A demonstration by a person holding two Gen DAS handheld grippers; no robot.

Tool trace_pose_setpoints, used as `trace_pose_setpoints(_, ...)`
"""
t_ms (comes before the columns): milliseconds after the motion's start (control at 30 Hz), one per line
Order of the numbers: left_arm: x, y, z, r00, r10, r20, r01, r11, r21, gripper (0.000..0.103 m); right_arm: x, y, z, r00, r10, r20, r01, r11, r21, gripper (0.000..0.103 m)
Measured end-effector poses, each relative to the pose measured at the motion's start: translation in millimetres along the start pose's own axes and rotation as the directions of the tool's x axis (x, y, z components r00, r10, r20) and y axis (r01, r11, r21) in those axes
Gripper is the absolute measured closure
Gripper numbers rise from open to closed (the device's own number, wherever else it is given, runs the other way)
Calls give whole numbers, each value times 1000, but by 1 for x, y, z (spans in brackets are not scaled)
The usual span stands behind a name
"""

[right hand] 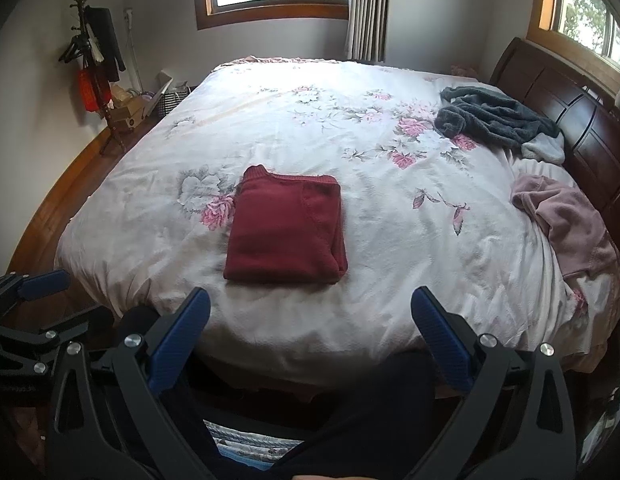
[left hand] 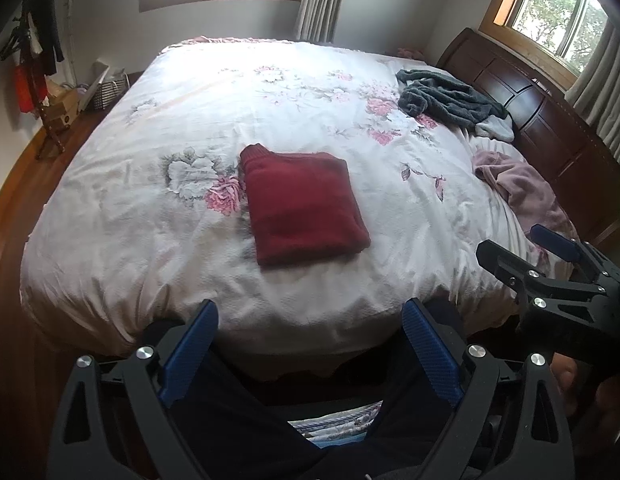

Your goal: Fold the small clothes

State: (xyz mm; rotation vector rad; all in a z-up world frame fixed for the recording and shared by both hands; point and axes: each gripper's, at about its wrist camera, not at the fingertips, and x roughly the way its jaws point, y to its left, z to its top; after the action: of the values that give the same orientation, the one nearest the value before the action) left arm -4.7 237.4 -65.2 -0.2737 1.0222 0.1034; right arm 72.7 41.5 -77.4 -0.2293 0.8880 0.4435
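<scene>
While both tools hang off the bed's near edge with their jaws spread and nothing between them, the left tool (left hand: 310, 360) and right tool (right hand: 310, 344) are well apart from the folded red garment (left hand: 302, 204), which lies flat mid-bed (left hand: 150, 220), bare quilt all round it. A grey garment (left hand: 446, 98) and a pink garment (left hand: 518, 186) lie crumpled near the headboard (left hand: 550, 120).

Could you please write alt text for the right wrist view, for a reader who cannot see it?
A neatly folded dark red knit sweater lies on a white floral bedspread, just beyond the open right claw. A crumpled grey fleece garment and a crumpled pink garment lie by the dark wooden headboard.
</scene>
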Motion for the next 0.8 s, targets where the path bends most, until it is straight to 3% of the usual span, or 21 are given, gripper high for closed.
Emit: trace_pose_setpoints(800, 2, 4, 2, 1000, -3, 0, 3, 1000, 5, 9, 1, -1, 2, 1000, 1, 0, -1, 1000, 1, 3)
